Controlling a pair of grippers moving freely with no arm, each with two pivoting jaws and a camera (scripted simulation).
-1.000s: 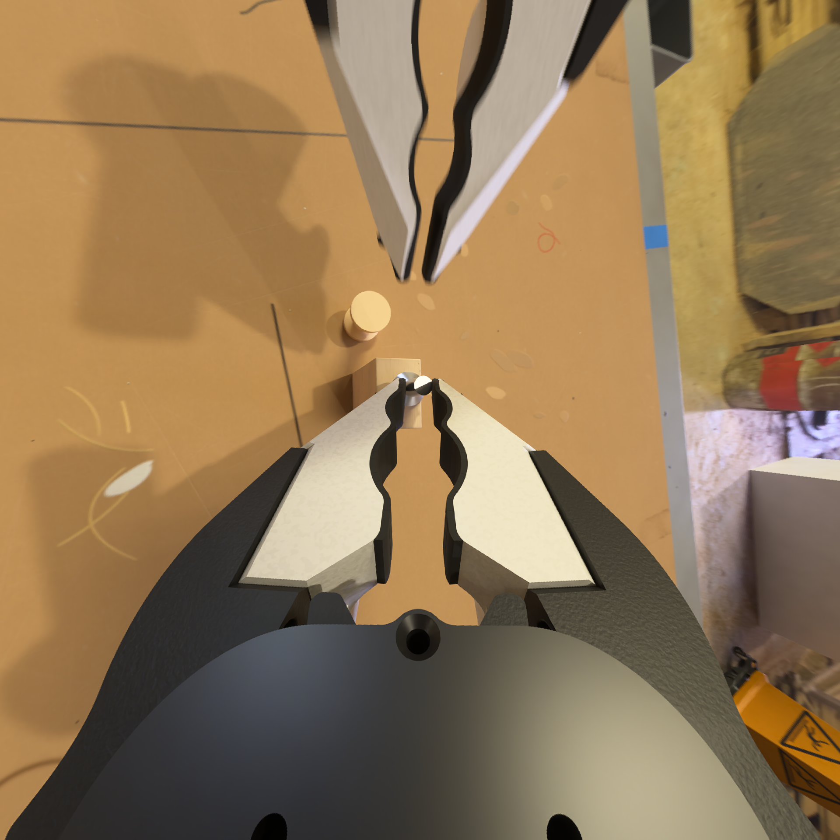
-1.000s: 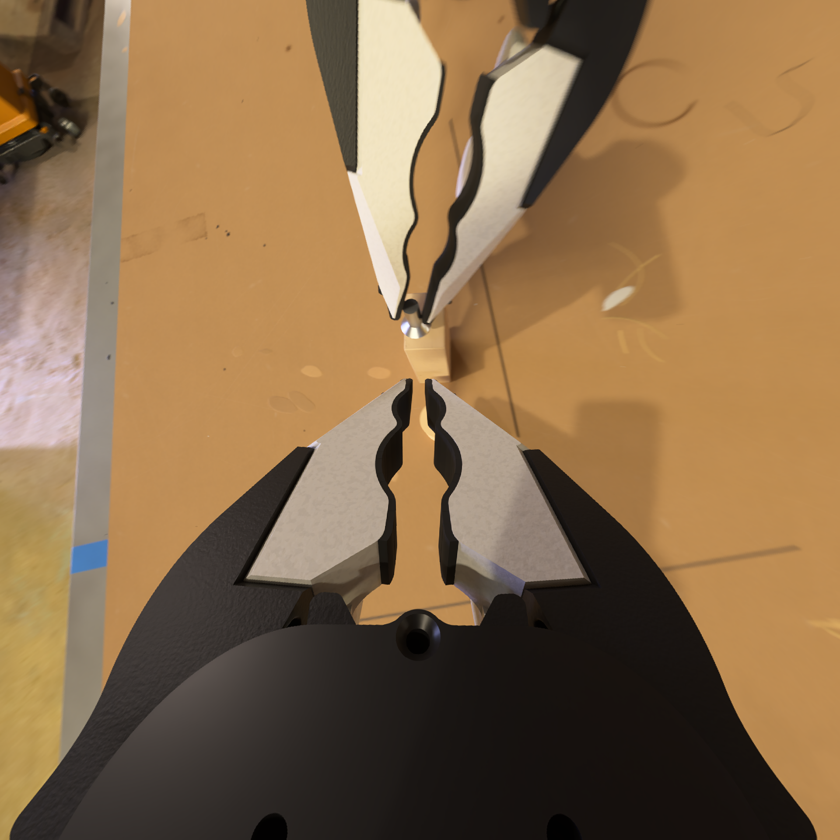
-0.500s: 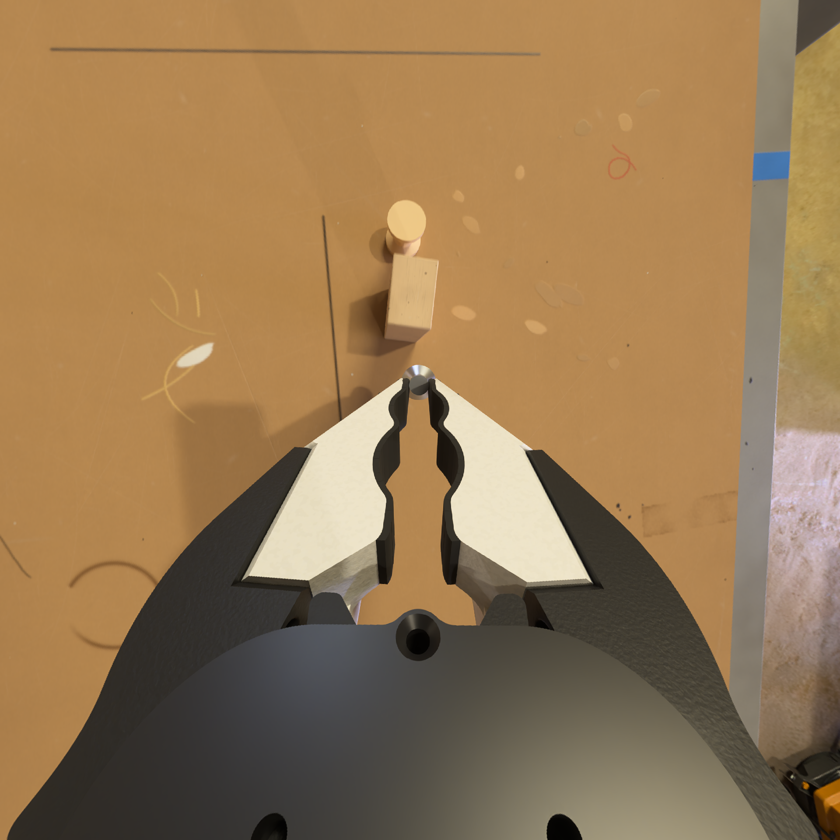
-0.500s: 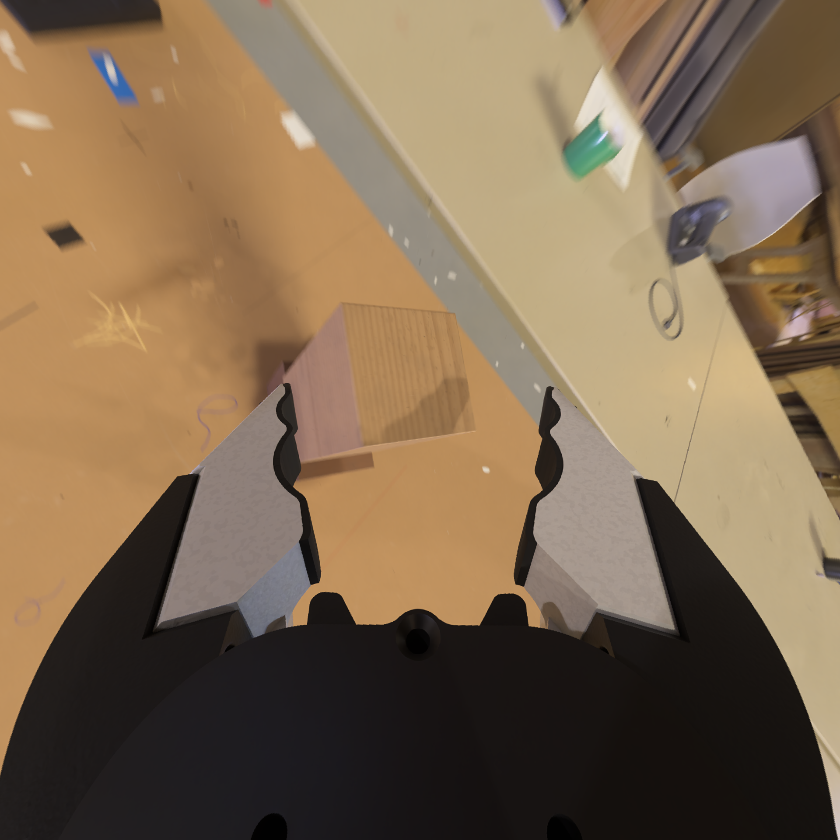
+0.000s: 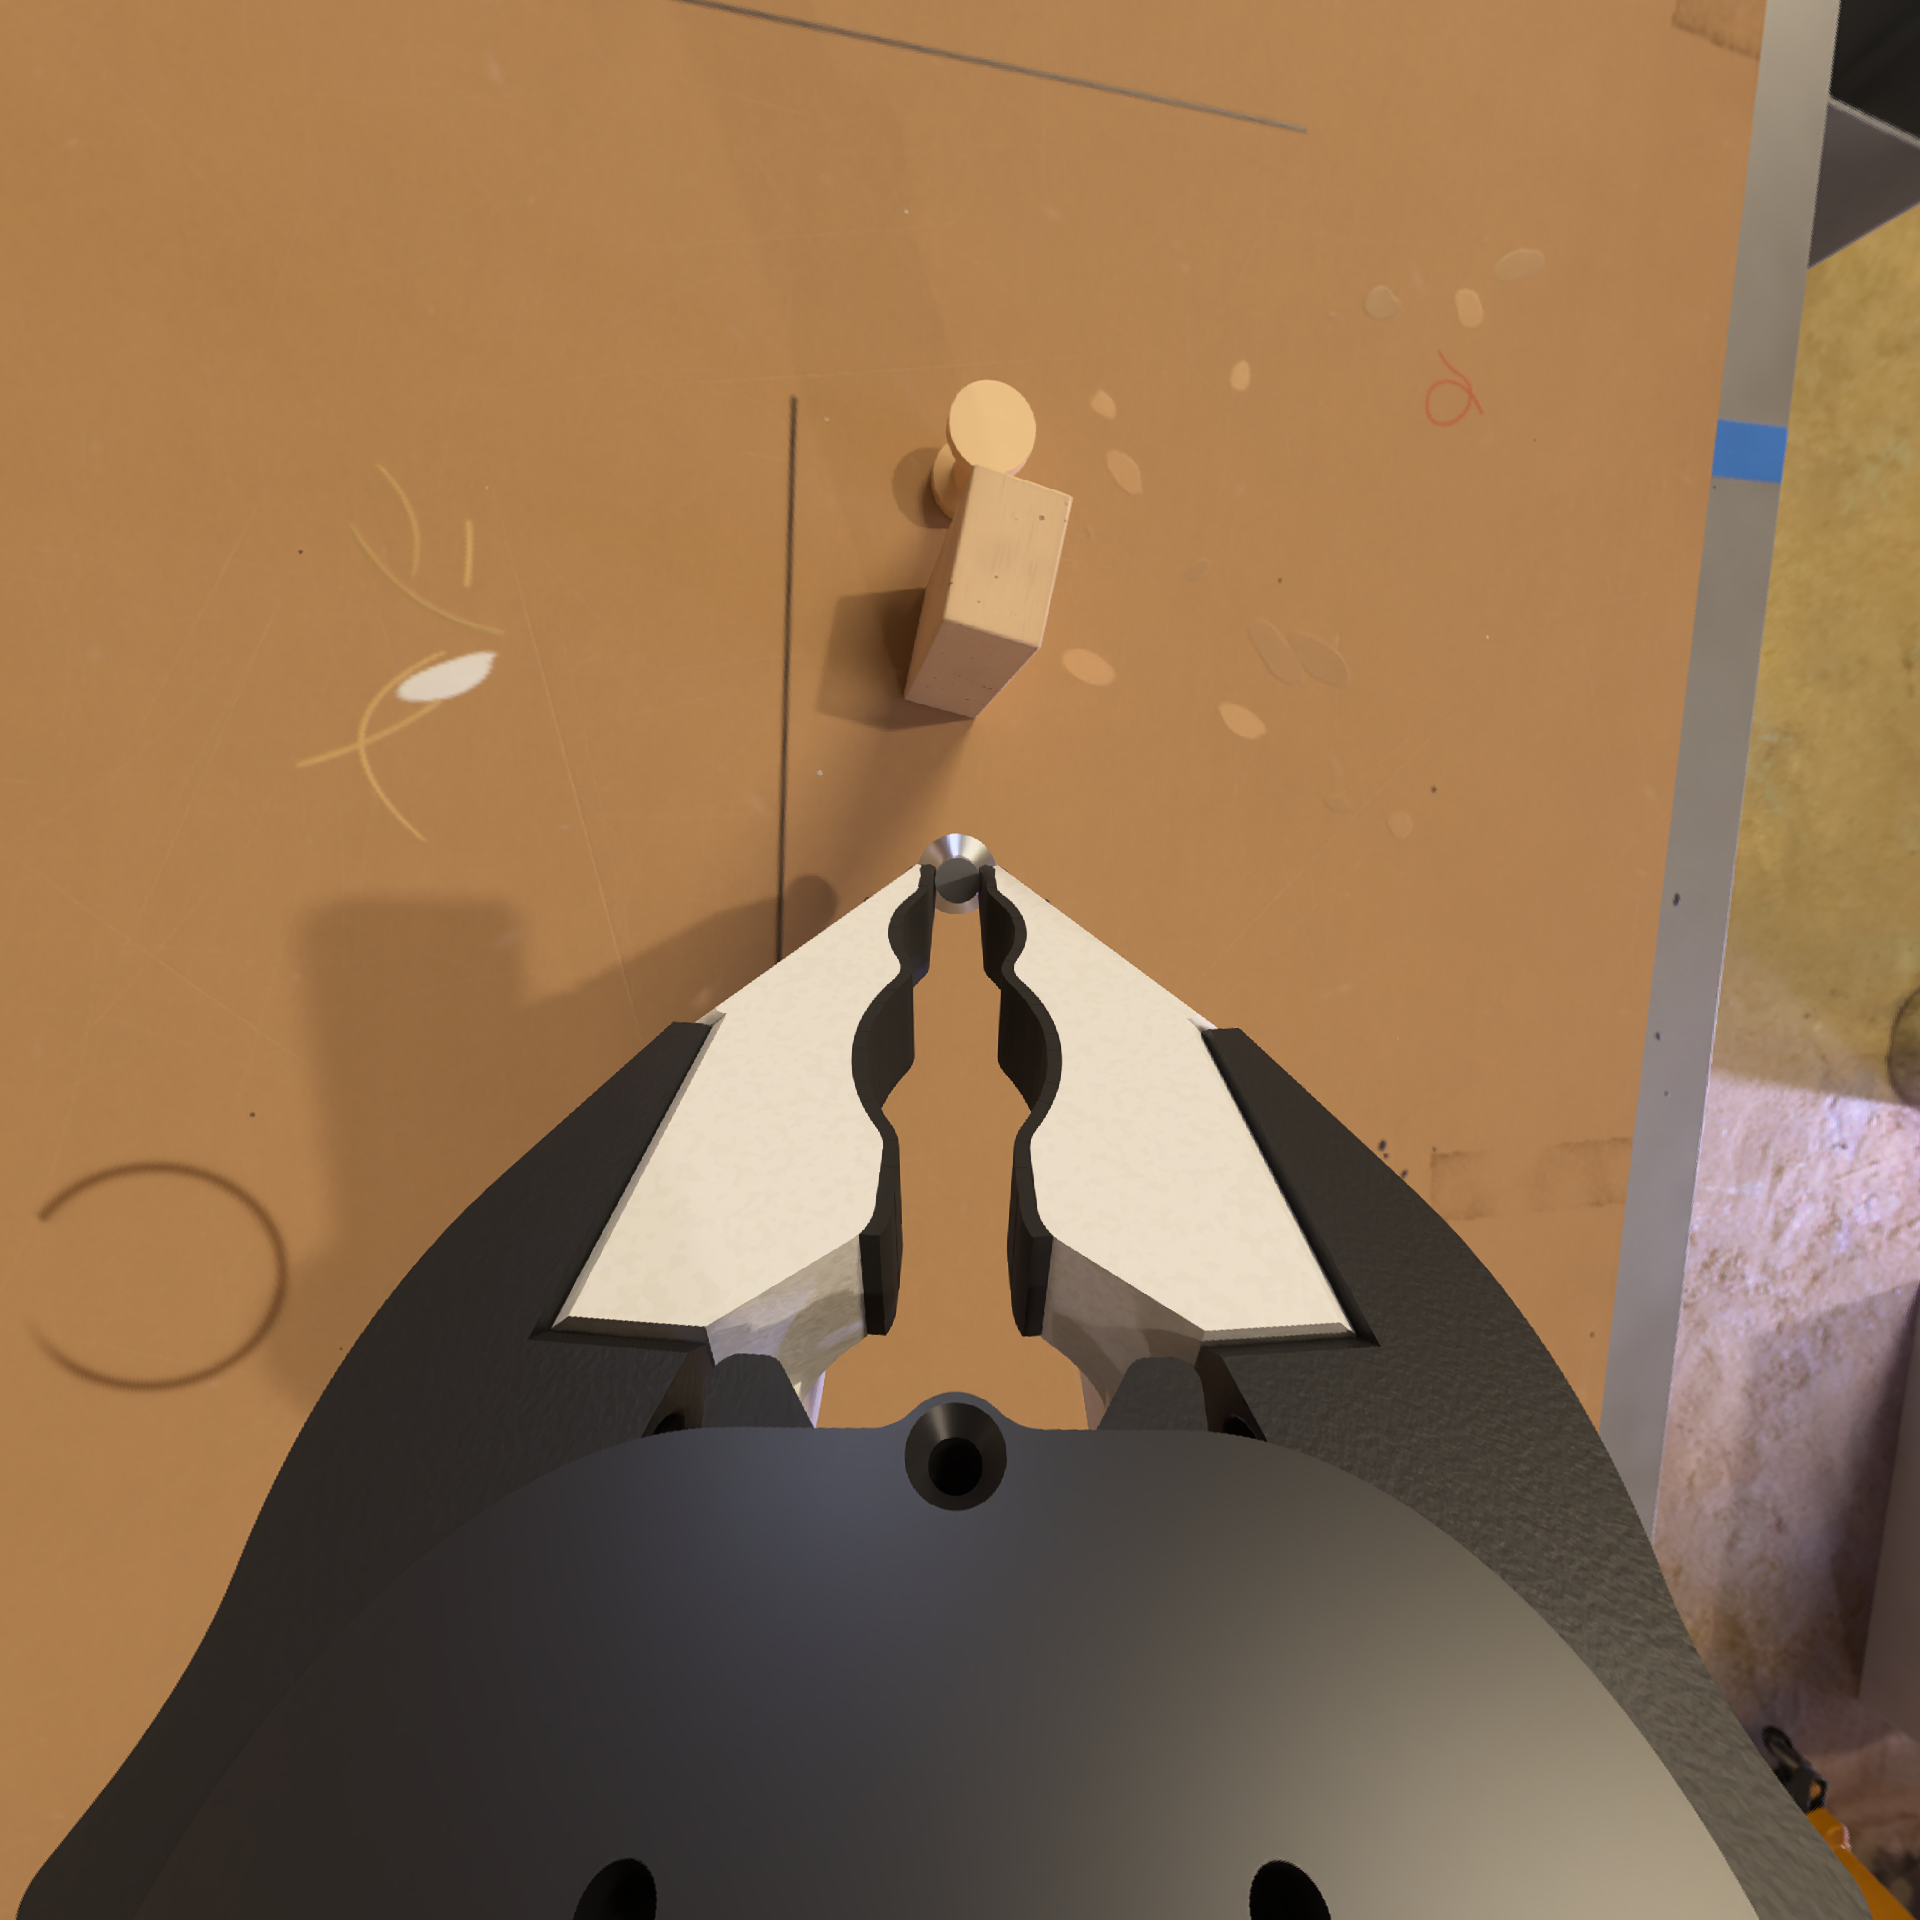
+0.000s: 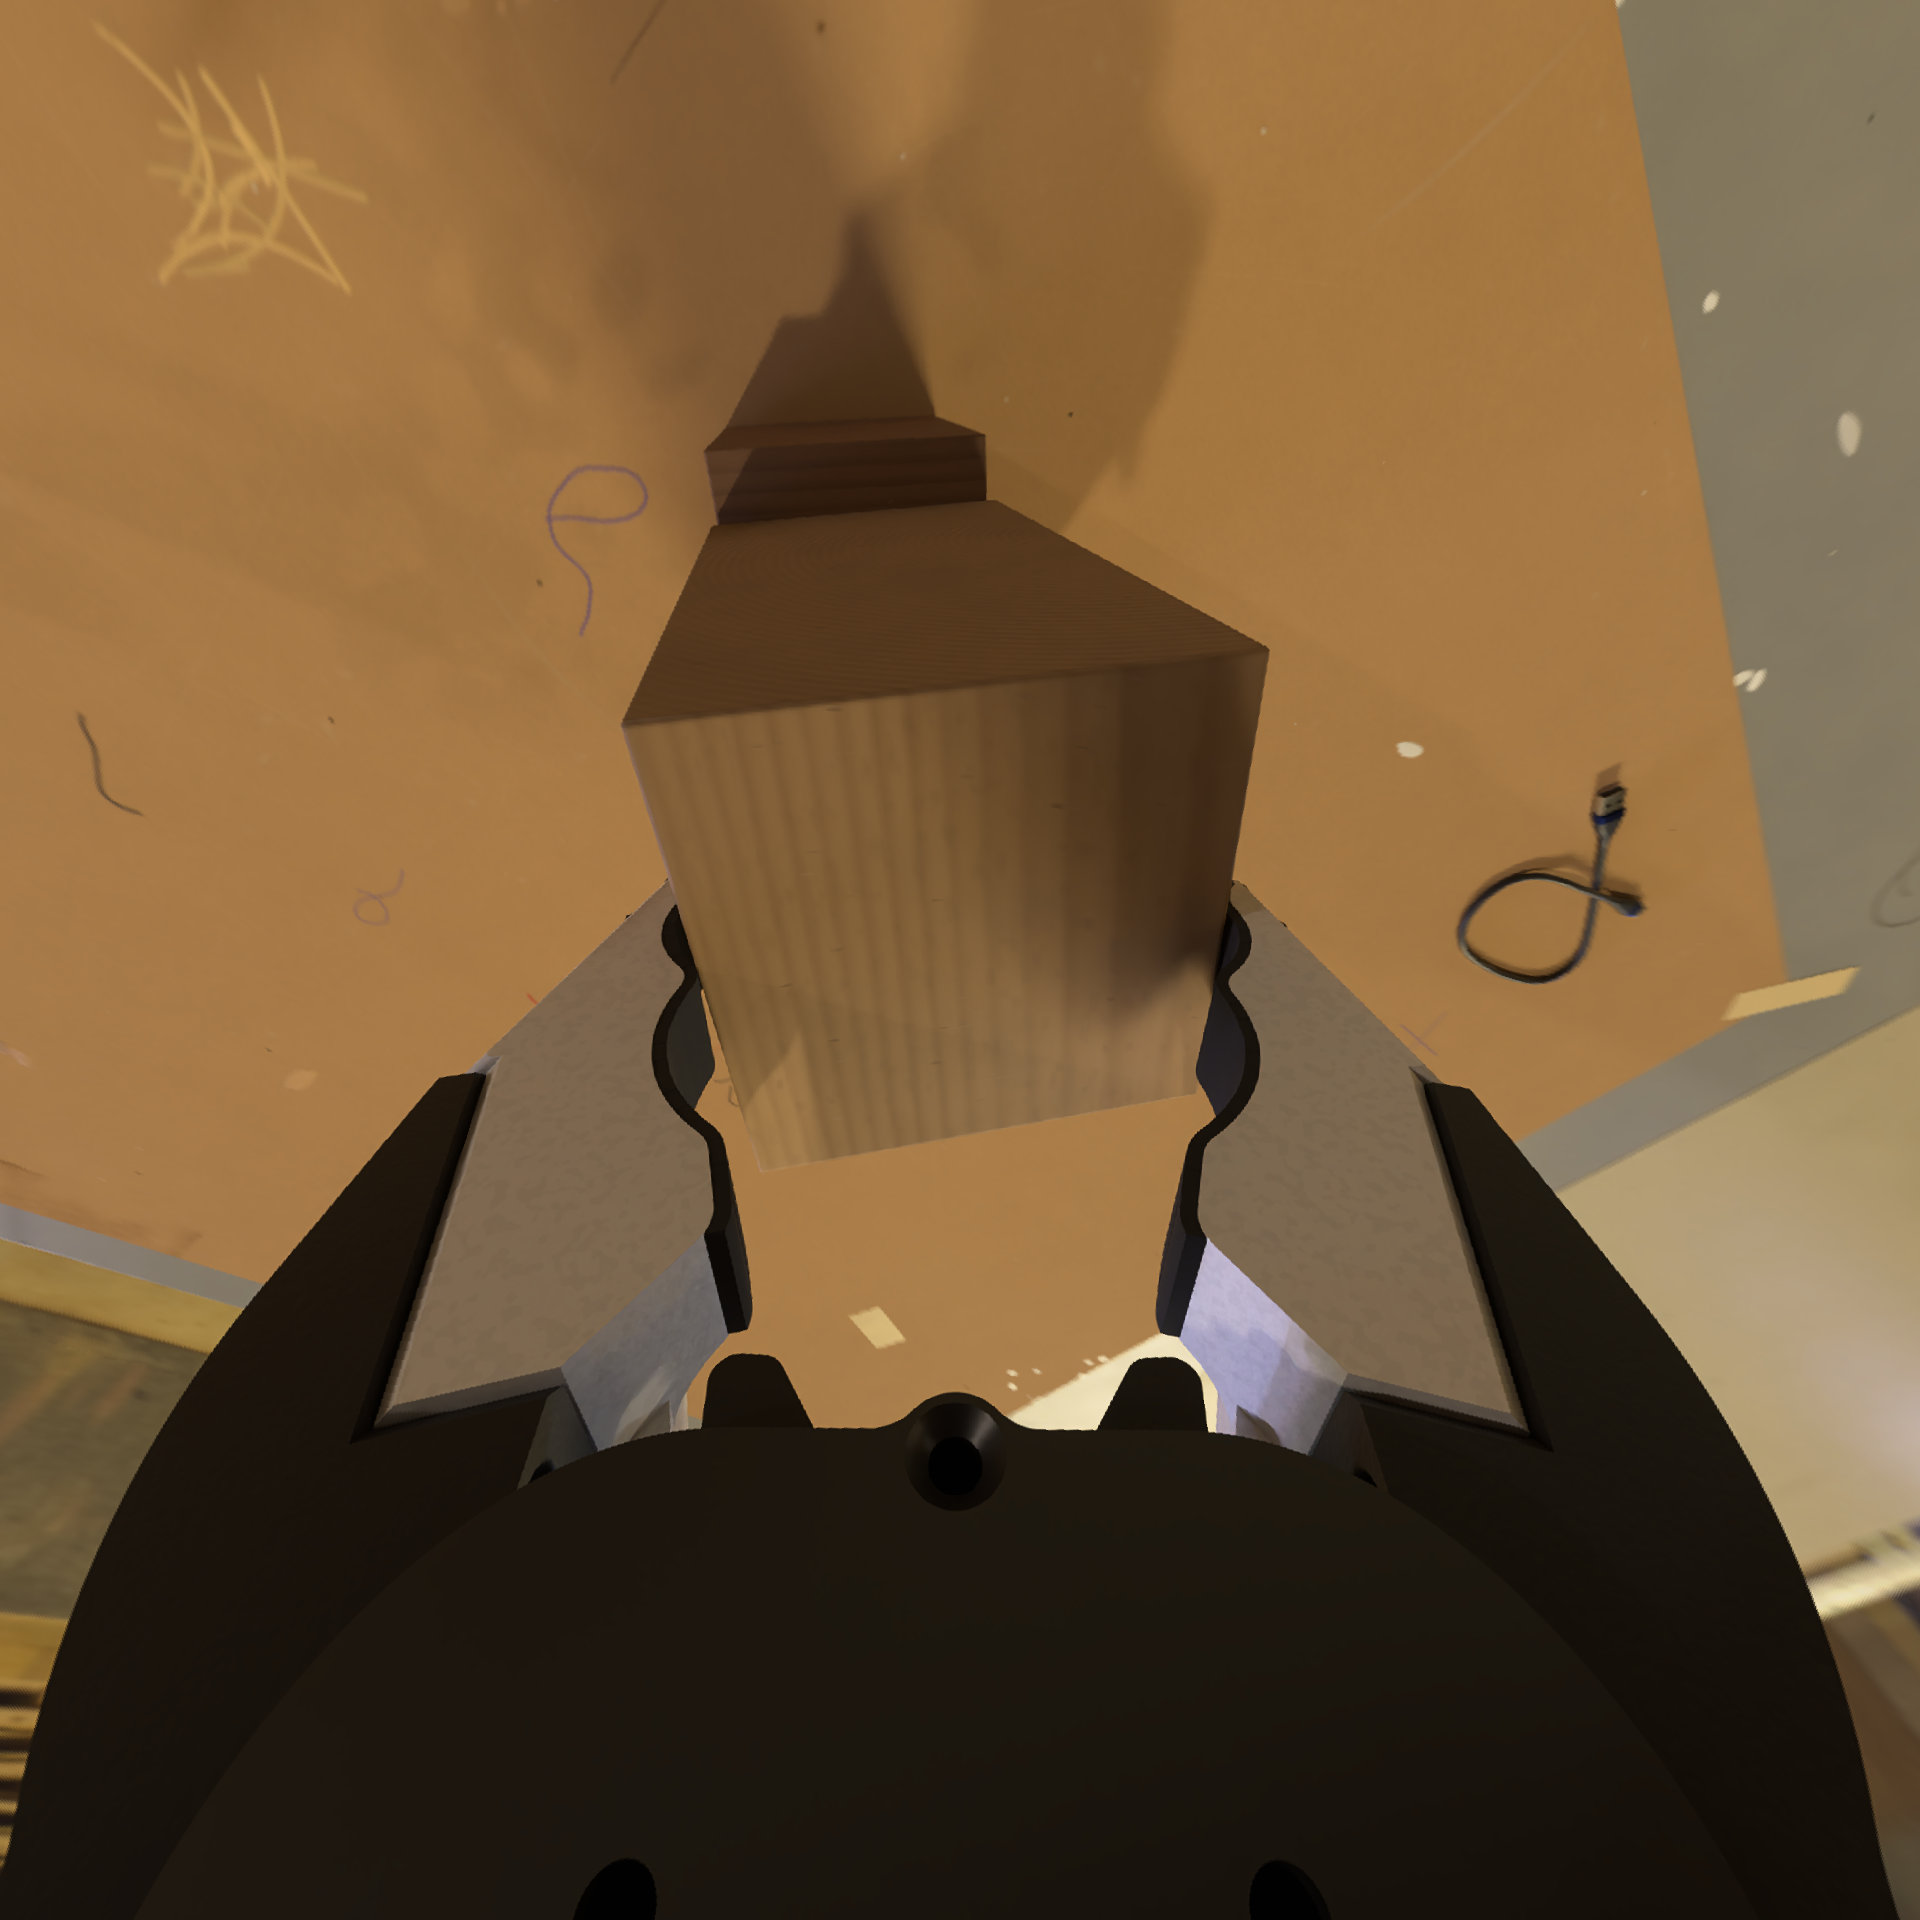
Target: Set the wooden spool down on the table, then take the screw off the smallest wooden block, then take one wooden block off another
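In the left wrist view my left gripper is shut on the small silver screw and holds it above the table. Beyond it the smallest wooden block lies on the brown table, with the wooden spool standing just behind and touching it. In the right wrist view my right gripper has its fingertips pressed against both sides of a large wooden block. That block sits on a darker wooden block, which is mostly hidden behind it.
The table's grey edge strip with blue tape runs along the right of the left wrist view. A coiled dark cable lies on the table right of the large block. The table edge is beyond it.
My left gripper has lifted the screw off the small block and drawn back. My right gripper left the spool, swung over to the large block, opened, and closed its fingers on the block's sides.
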